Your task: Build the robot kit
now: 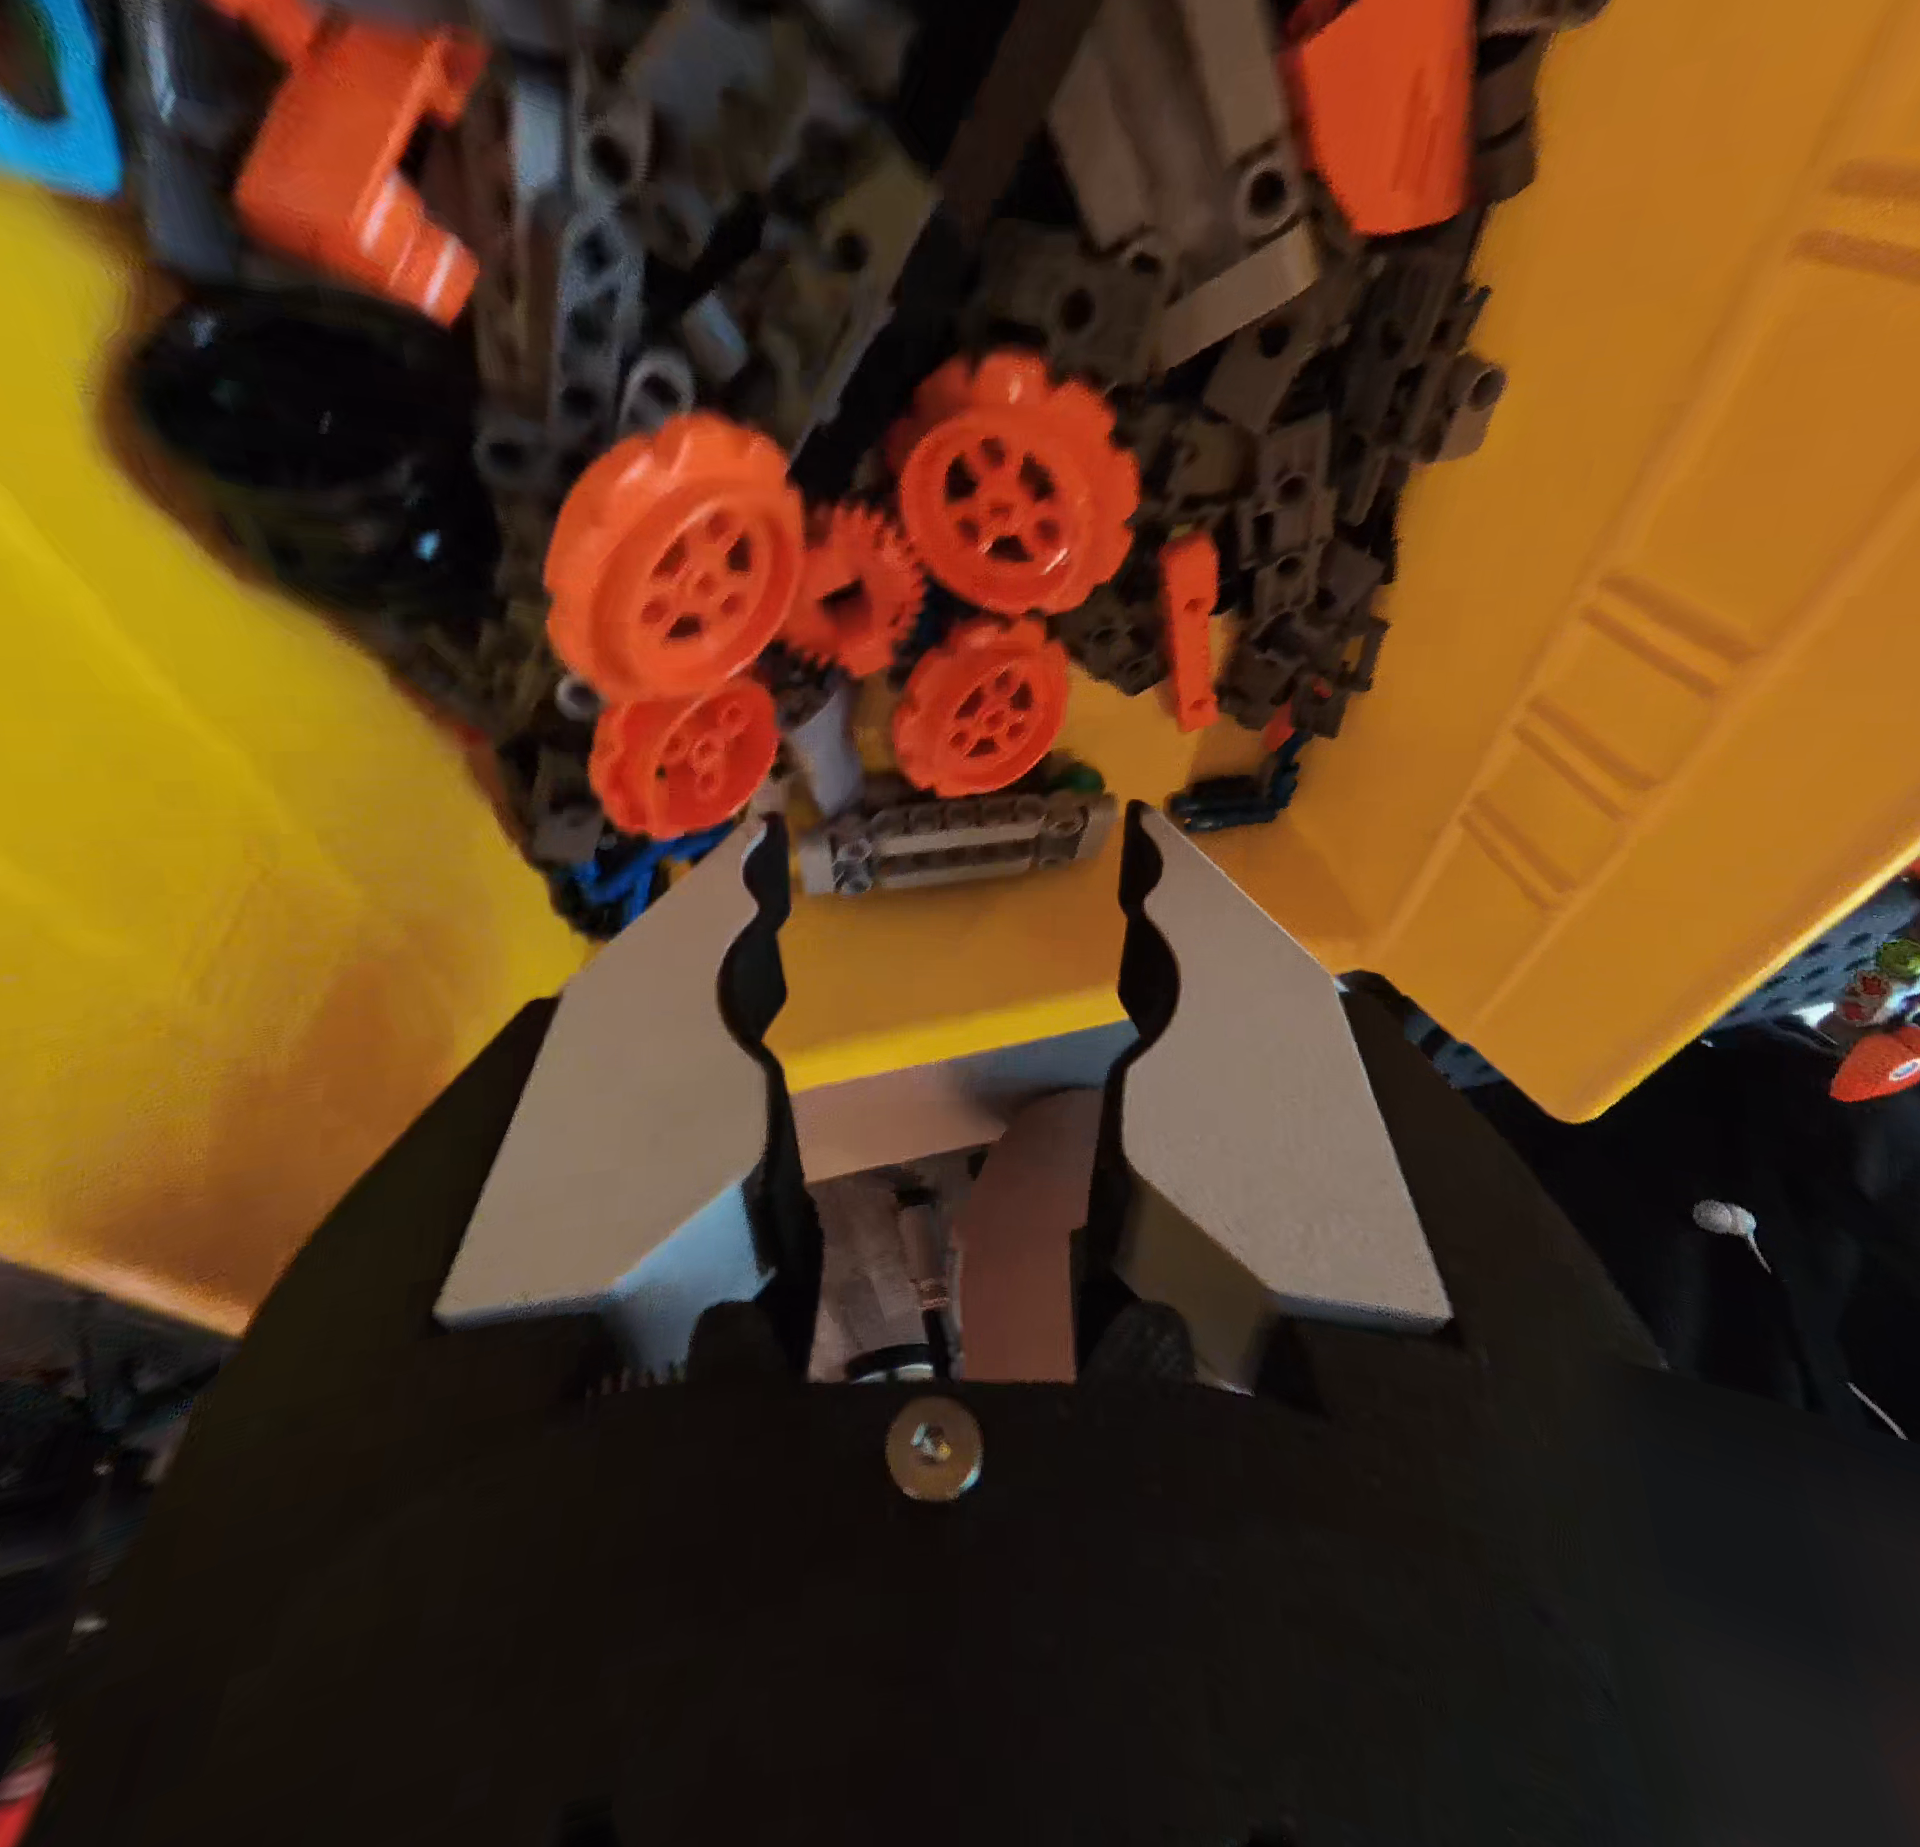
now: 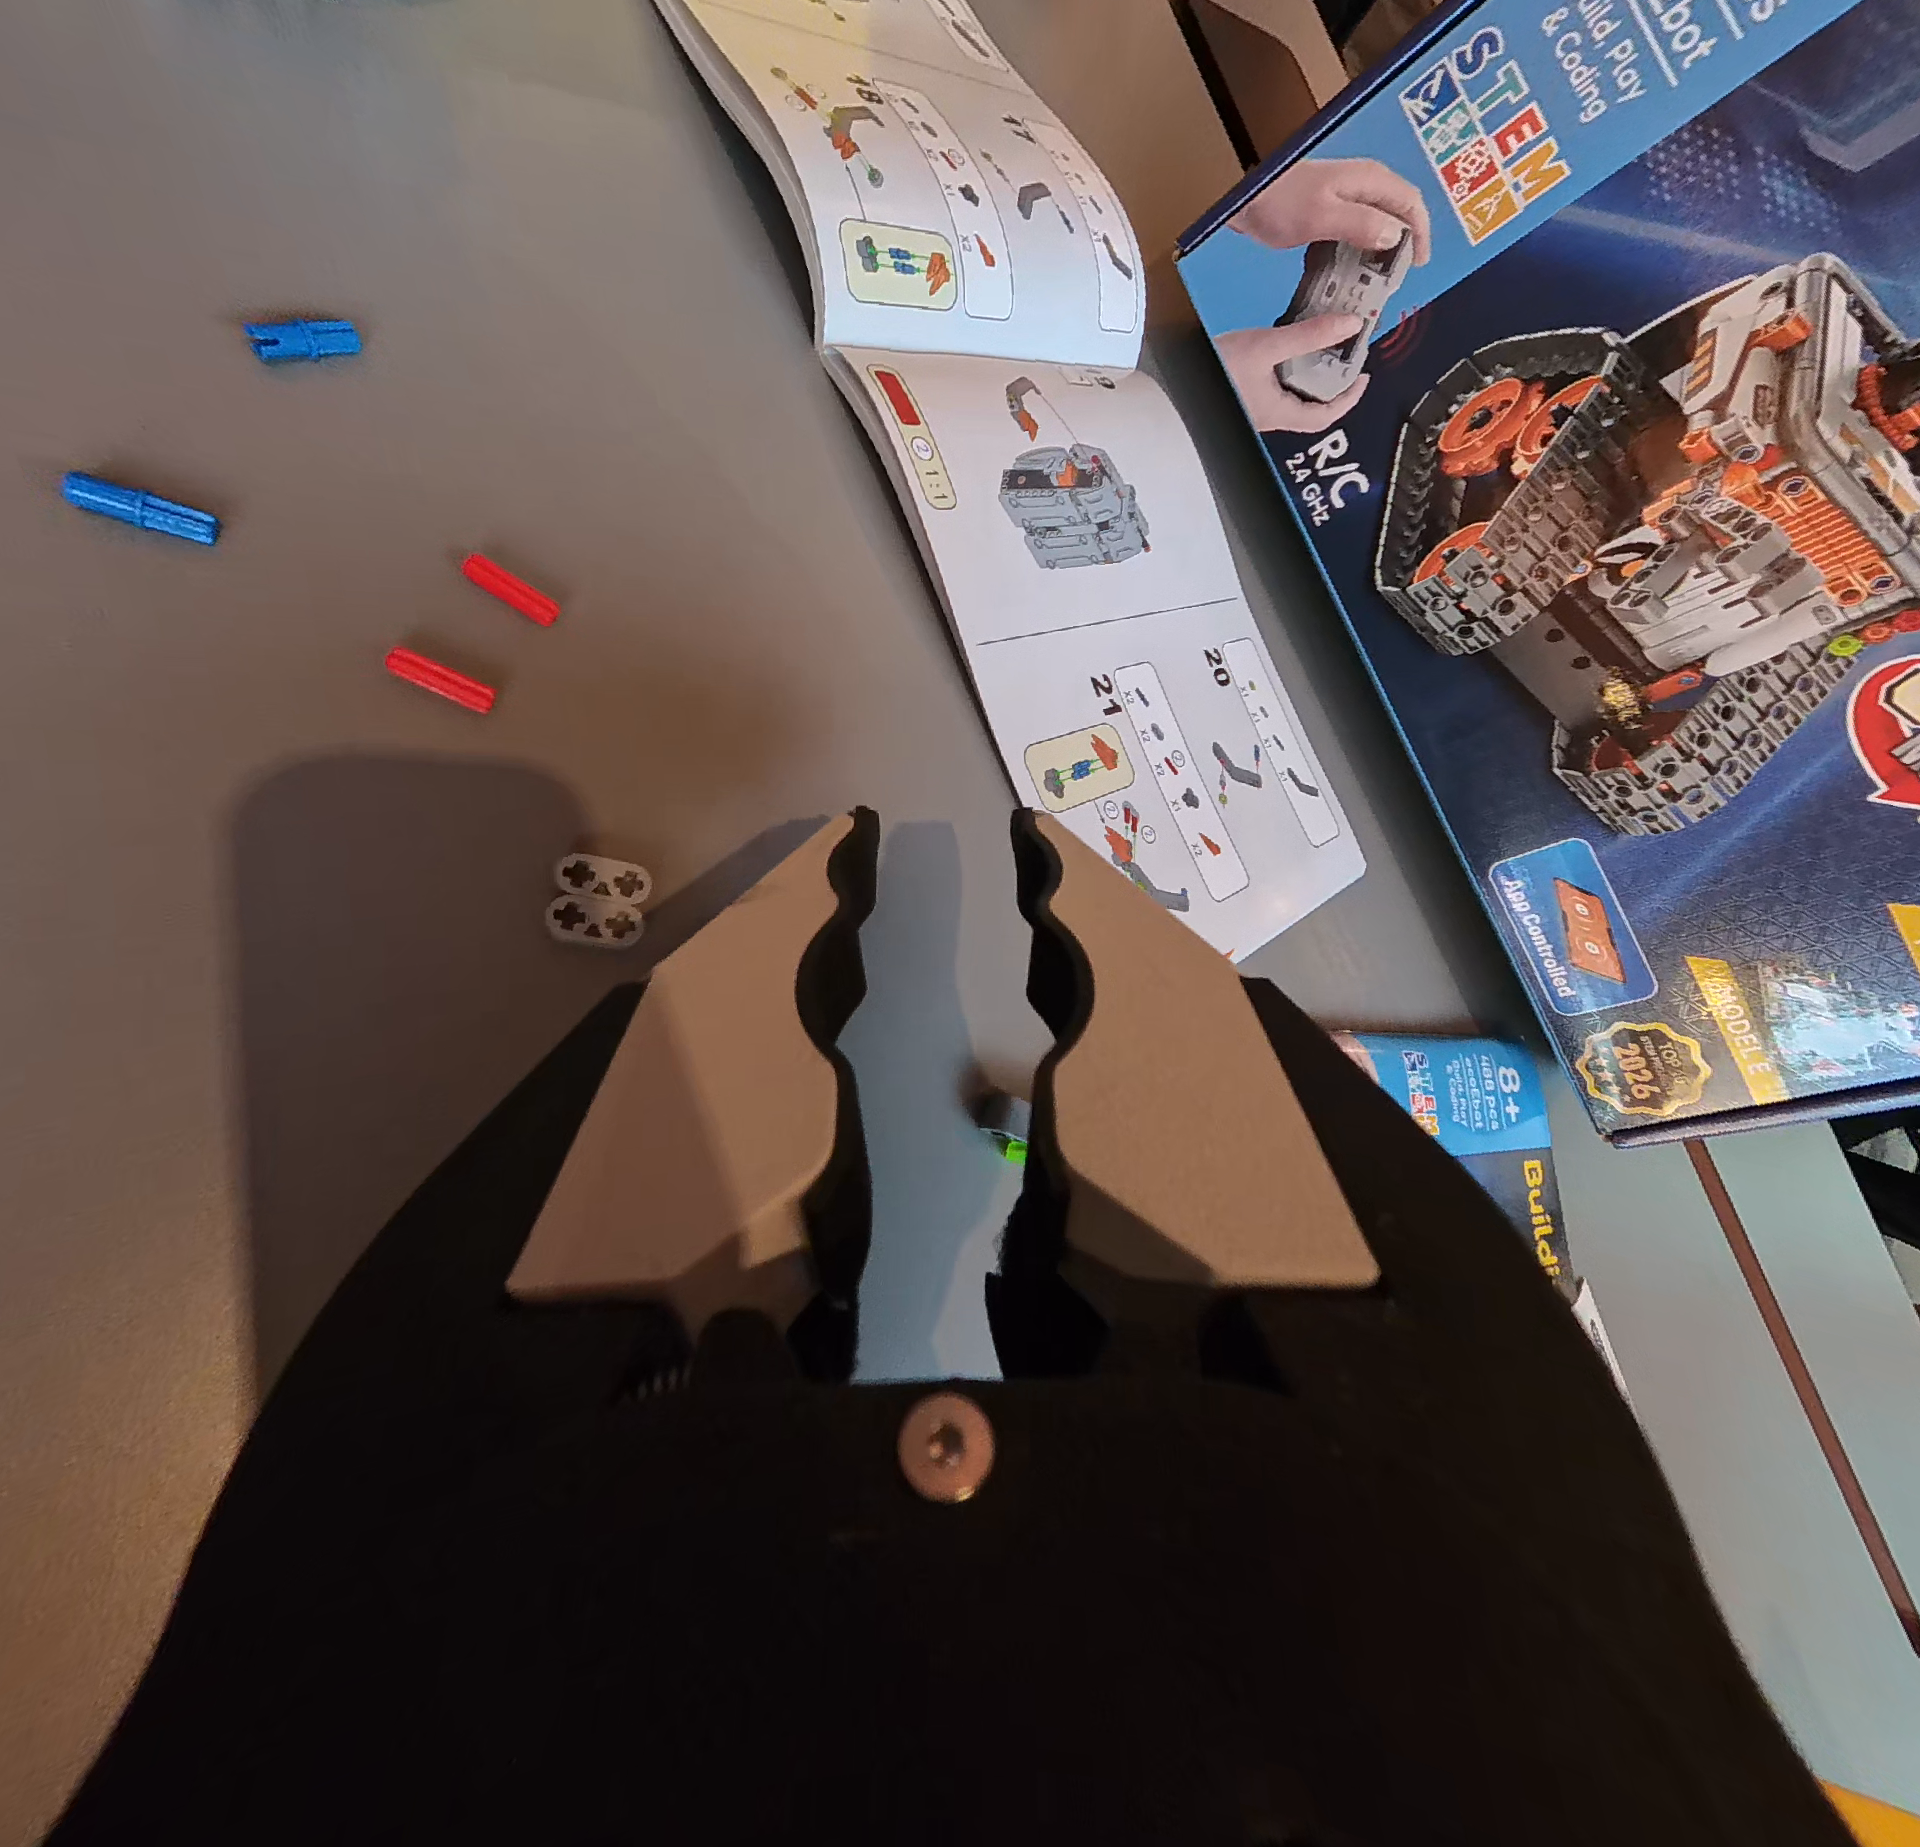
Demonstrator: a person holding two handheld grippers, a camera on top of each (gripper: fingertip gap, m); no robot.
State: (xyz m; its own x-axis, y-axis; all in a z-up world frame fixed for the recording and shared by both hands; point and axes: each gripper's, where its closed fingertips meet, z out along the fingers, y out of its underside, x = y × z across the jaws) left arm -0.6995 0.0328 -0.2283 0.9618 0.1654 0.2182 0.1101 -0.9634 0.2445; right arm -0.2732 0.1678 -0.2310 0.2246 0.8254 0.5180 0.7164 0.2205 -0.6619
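Observation:
My left gripper (image 1: 945,826) is open and empty, over a yellow bin (image 1: 1662,447) full of building-toy parts. Just beyond its fingertips lies a grey frame piece (image 1: 951,841). Past that are several orange gear wheels (image 1: 670,561) among dark grey beams (image 1: 1288,509). My right gripper (image 2: 943,823) is open and empty, above a grey table (image 2: 520,187). Near its left finger lie two small grey connector pieces (image 2: 600,898). Two red axles (image 2: 509,589) and two blue pins (image 2: 140,509) lie farther left. A small green-tipped piece (image 2: 1003,1132) shows between the fingers.
An open instruction booklet (image 2: 1081,509) lies ahead right of the right gripper. A blue toy box (image 2: 1621,509) sits at the right, a smaller blue box (image 2: 1475,1101) below it. In the left view, a black tyre (image 1: 312,457) and orange parts (image 1: 353,166) lie in the bin. Tip to tip, the grippers are about 45 centimeters apart.

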